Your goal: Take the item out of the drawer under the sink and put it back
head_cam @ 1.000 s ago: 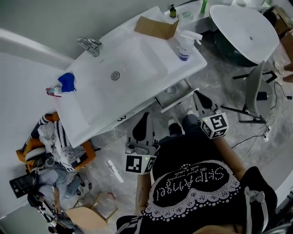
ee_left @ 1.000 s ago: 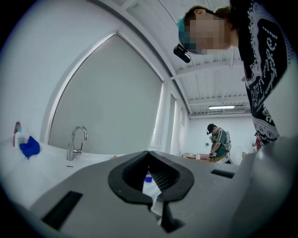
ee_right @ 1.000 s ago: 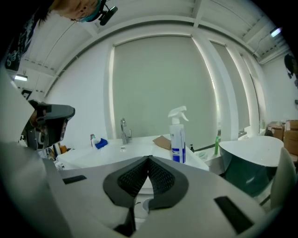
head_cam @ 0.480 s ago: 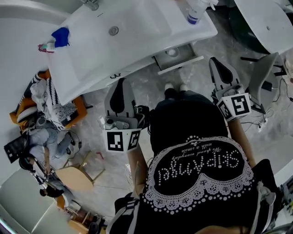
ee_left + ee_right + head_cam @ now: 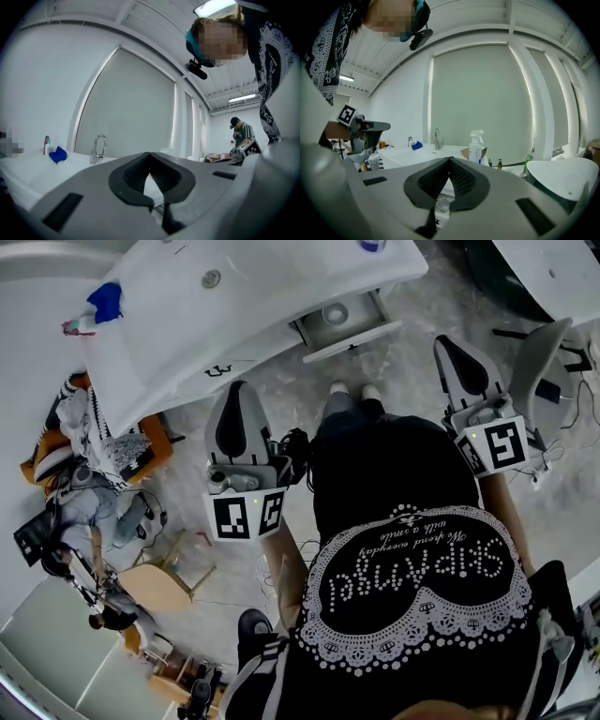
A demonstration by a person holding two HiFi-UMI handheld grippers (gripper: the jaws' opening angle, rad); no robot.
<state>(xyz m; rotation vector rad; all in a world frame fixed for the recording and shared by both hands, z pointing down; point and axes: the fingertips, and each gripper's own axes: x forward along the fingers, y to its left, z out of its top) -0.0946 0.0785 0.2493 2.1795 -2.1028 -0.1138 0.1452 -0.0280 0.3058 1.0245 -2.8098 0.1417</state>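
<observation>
The drawer [image 5: 361, 331] under the white sink counter [image 5: 234, 306] stands pulled out. A small white cup [image 5: 335, 313] sits upright inside it. That cup [image 5: 442, 205] also shows low in the right gripper view, beyond the jaws. My left gripper [image 5: 238, 388] is held over the floor in front of the counter, left of the drawer, with its jaws together and nothing in them. My right gripper [image 5: 446, 341] hovers to the right of the drawer, clear of it, shut and empty. Both point roughly level toward the counter.
A tap [image 5: 98, 147], a blue cloth [image 5: 105, 298] and a spray bottle [image 5: 476, 146] are on the counter. An orange basket of clothes [image 5: 84, 427] and a wooden stool [image 5: 155, 587] are at the left. A white tub [image 5: 562, 173] and a chair [image 5: 534, 371] are at the right.
Both grippers have drawn back from the sink and the right one has come up. The counter has slid toward the top of the head view. The drawer stays out with the cup in it.
</observation>
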